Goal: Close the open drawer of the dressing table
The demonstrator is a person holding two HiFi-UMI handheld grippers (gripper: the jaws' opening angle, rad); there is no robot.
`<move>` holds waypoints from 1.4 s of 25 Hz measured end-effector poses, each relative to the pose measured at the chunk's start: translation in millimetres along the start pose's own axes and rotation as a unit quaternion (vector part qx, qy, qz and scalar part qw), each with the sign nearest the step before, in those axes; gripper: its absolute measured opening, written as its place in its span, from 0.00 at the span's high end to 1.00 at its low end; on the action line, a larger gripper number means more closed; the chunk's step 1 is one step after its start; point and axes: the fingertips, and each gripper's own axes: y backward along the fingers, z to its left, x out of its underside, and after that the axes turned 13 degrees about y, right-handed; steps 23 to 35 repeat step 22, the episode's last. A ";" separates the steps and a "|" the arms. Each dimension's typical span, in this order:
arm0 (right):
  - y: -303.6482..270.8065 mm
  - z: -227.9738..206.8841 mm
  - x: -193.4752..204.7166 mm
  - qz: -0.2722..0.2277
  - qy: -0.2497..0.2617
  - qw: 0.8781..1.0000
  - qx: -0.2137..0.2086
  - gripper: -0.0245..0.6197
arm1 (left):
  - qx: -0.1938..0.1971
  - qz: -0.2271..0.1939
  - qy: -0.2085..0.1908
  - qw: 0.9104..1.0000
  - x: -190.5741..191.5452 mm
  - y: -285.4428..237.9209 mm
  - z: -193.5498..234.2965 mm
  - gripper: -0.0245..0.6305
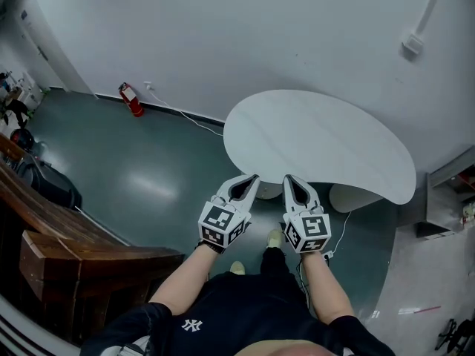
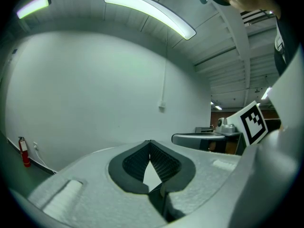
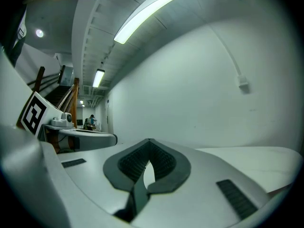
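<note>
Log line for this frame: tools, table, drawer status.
left tool: shut, empty | right tool: shut, empty | both by near edge of white curved tabletop | drawer: not visible

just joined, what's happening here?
A person stands at a white kidney-shaped dressing table top, holding a gripper in each hand. The left gripper and the right gripper sit side by side at the table's near edge, both with jaws together and nothing between them. Neither touches the table. A rounded white part shows under the edge; I cannot tell whether it is the drawer.
</note>
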 end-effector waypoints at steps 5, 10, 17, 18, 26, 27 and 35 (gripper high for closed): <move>-6.0 4.8 -8.6 -0.006 0.002 1.000 -0.002 0.94 | -0.004 -0.006 -0.006 1.000 -10.2 1.9 4.5 0.95; -9.7 6.8 -12.5 -0.008 0.002 1.000 -0.003 0.94 | -0.007 -0.006 -0.006 1.000 -13.5 3.0 7.3 0.95; -11.8 4.6 -11.2 -0.007 0.002 1.000 -0.001 0.94 | -0.007 -0.008 -0.006 1.000 -15.0 -1.2 8.2 0.95; -12.2 5.4 -10.9 -0.007 0.002 1.000 -0.001 0.94 | -0.007 -0.008 -0.006 1.000 -14.5 -0.8 8.9 0.95; -15.4 7.0 -10.5 -0.007 0.003 1.000 -0.001 0.94 | -0.007 -0.010 -0.006 1.000 -13.7 -0.8 11.5 0.95; -15.4 7.0 -10.5 -0.007 0.003 1.000 -0.001 0.94 | -0.007 -0.010 -0.006 1.000 -13.7 -0.8 11.5 0.95; -15.4 7.0 -10.5 -0.007 0.003 1.000 -0.001 0.94 | -0.007 -0.010 -0.006 1.000 -13.7 -0.8 11.5 0.95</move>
